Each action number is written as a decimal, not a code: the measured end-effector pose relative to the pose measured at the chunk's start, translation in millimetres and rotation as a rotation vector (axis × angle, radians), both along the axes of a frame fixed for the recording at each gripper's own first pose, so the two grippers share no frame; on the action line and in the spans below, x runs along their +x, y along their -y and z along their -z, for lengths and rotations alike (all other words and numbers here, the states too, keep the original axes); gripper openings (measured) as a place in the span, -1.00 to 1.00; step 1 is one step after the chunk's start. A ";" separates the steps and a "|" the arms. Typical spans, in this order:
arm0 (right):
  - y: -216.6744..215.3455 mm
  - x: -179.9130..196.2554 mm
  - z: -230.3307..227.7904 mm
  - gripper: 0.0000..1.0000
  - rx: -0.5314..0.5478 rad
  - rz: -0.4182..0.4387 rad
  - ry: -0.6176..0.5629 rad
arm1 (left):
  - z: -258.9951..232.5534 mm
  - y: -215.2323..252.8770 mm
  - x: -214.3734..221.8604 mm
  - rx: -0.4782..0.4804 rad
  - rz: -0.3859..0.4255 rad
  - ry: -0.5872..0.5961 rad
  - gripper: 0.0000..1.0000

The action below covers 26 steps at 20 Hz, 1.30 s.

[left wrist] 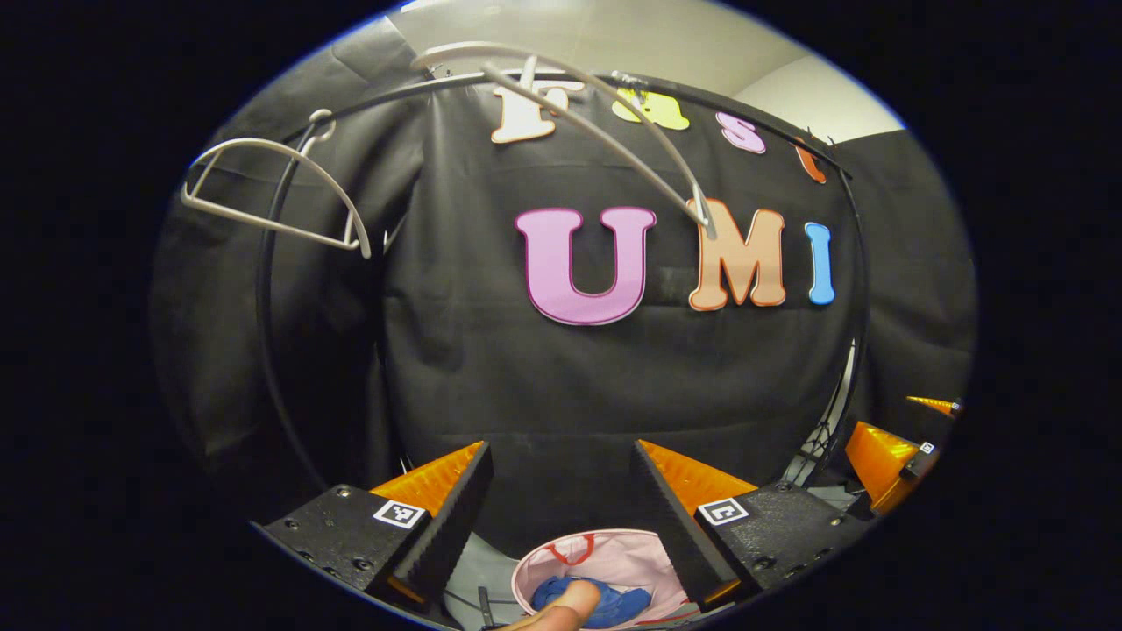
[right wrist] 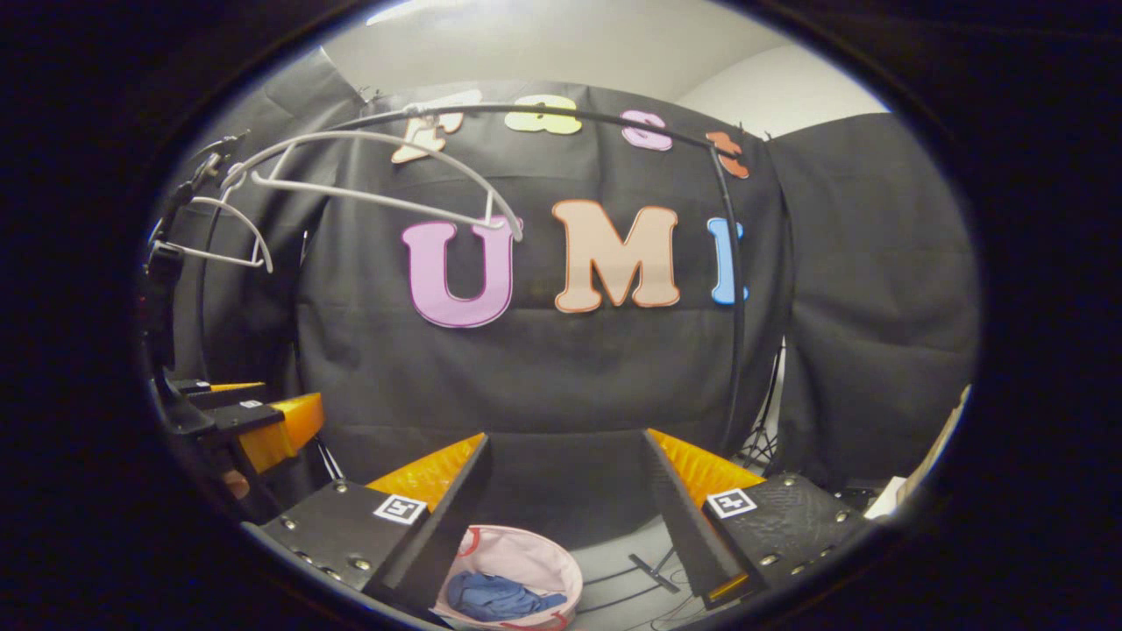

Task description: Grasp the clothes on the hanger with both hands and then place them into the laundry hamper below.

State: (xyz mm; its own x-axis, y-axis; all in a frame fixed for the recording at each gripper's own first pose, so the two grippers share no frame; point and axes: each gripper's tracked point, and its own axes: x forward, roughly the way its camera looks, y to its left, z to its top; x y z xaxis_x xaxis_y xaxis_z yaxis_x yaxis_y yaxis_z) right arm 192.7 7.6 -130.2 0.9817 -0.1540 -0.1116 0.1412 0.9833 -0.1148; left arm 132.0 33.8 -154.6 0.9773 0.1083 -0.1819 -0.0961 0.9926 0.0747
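Fingers of the left gripper (left wrist: 561,517) stand spread apart, grasping nothing; those of the right gripper (right wrist: 570,508) are likewise released and bare. Low between them sits a pink hamper (right wrist: 543,552), its near rim cut off by the fingers. Blue clothes (right wrist: 500,596) lie crumpled inside it, partly hidden in the left gripper view by a fingertip (left wrist: 561,609). Above, two bare white hangers (right wrist: 377,171) hang tilted on a dark curved rail (right wrist: 614,114) before the black cloth wall.
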 end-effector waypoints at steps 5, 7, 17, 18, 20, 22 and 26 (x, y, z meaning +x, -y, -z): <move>14.4 -26.2 -53.8 0.93 0.062 -0.009 0.082 | -57.4 12.8 -21.5 -0.009 -0.020 0.081 0.94; 20.2 -39.5 -78.4 1.00 0.068 -0.014 0.123 | -76.4 27.8 -33.7 -0.013 -0.011 0.112 0.94; 7.4 -102.8 -118.5 0.92 0.015 -0.106 0.146 | -129.6 62.9 -104.3 -0.014 0.021 0.195 0.93; 2.4 -109.5 -117.2 0.92 0.017 -0.124 0.144 | -127.8 65.1 -110.8 -0.018 0.024 0.192 0.94; -9.3 -125.4 -112.1 0.96 0.013 -0.167 0.145 | -122.3 64.0 -121.0 -0.023 0.025 0.182 0.94; -16.9 -140.8 -104.5 0.99 0.016 -0.188 0.140 | -115.7 63.3 -133.3 -0.016 0.021 0.167 0.93; -32.9 -166.3 -98.1 0.99 0.008 -0.229 0.123 | -118.2 61.5 -156.3 0.030 0.003 0.163 0.93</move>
State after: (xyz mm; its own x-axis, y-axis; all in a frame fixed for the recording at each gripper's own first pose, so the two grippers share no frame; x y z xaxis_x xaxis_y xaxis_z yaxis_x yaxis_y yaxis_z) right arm 26.4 40.6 -32.2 0.9972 0.0747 0.0102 -0.0732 0.9920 -0.1023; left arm -24.3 -27.7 -36.5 0.9940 0.1081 -0.0177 -0.1061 0.9904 0.0883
